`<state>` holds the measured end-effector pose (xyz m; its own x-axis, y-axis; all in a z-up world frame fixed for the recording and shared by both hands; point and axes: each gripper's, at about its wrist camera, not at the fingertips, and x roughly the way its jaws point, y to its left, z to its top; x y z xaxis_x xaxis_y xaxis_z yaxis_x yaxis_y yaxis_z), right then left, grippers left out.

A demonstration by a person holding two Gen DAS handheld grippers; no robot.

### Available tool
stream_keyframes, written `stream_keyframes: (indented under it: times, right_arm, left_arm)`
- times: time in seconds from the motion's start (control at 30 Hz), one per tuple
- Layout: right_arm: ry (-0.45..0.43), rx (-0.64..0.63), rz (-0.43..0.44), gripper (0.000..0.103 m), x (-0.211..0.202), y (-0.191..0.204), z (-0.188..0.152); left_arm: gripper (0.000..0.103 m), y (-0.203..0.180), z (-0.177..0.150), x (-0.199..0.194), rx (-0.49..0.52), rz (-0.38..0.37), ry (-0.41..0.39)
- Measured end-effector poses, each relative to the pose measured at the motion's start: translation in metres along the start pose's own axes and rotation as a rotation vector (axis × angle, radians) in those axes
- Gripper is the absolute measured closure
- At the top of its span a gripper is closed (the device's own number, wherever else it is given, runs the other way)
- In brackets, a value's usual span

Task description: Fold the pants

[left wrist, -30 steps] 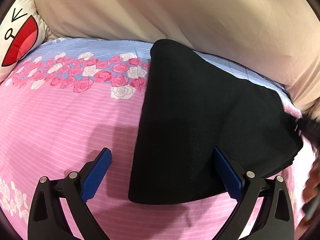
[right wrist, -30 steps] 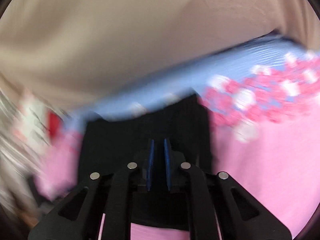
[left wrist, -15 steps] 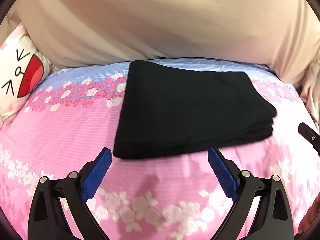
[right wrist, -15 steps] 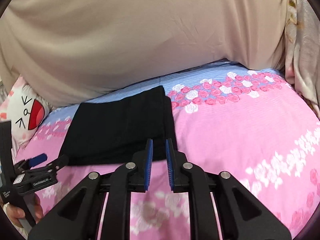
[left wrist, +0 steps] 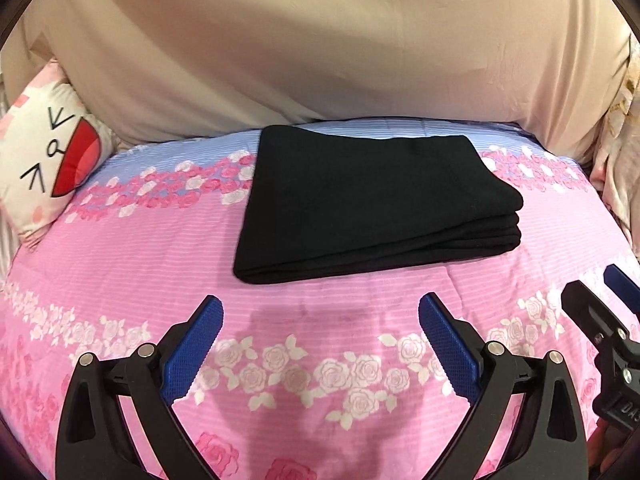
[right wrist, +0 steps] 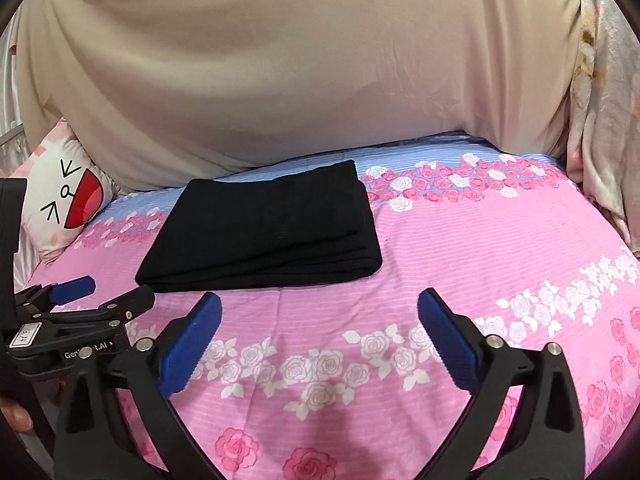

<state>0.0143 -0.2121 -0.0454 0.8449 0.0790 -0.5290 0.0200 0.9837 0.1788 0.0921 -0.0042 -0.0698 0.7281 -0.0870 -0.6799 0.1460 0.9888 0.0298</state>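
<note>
Lying flat on the pink rose-print bedspread [left wrist: 120, 264], the black pants [left wrist: 372, 204] are folded into a neat stack of several layers, with the doubled edges showing along the near right side. They sit toward the far half of the bed, just in front of the beige sheet [left wrist: 320, 40] hanging behind, and well apart from the cartoon-face pillow [left wrist: 52, 160] at the left.

Both tools are clear of the cloth. The left gripper [left wrist: 320, 344] has its 2 blue pads spread wide with only bedspread between them. The right gripper [right wrist: 320, 340] has just been opening, and its jaws now stand equally wide apart with nothing between them; in the left wrist view it shows at the right edge, beside the left one. Neither touches the pants.

To my eye the folding itself looks finished, and this is the letting-go and backing-off at the end. The stack looks square enough, though its near left corner reaches further forward than the right. If anything is left, I would guess a light tidy of that edge; that would call for coming in low and level and nipping only the top layers, since a deep grab could drag the whole stack askew.
</note>
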Motion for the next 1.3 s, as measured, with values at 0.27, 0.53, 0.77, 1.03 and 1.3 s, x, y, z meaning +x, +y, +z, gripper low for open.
stream_keyframes:
  times: [0.27, 0.53, 0.77, 1.03, 1.3]
  right_arm:
    - [-0.036, -0.007, -0.001, 0.005, -0.02, 0.007, 0.006]
    - [-0.068, -0.023, -0.052, 0.005, -0.029, 0.015, 0.013]
    - [-0.055, -0.012, -0.057, 0.005, -0.029, 0.014, 0.011]
    - [-0.053, -0.02, -0.057, 0.005, -0.029, 0.018, 0.013]
    - [-0.056, -0.032, -0.055, 0.005, -0.03, 0.028, 0.015]
  left_arm:
    - [0.005, 0.001, 0.003, -0.031, -0.017, -0.073, -0.061]
    - [0.005, 0.003, 0.01, -0.046, -0.008, -0.038, -0.098]
    - [0.005, 0.008, 0.009, -0.039, -0.035, -0.054, -0.049]
    - [0.005, 0.005, 0.008, -0.044, -0.021, -0.07, -0.025]
    - [0.005, 0.013, 0.008, -0.046, -0.041, -0.072, -0.022]
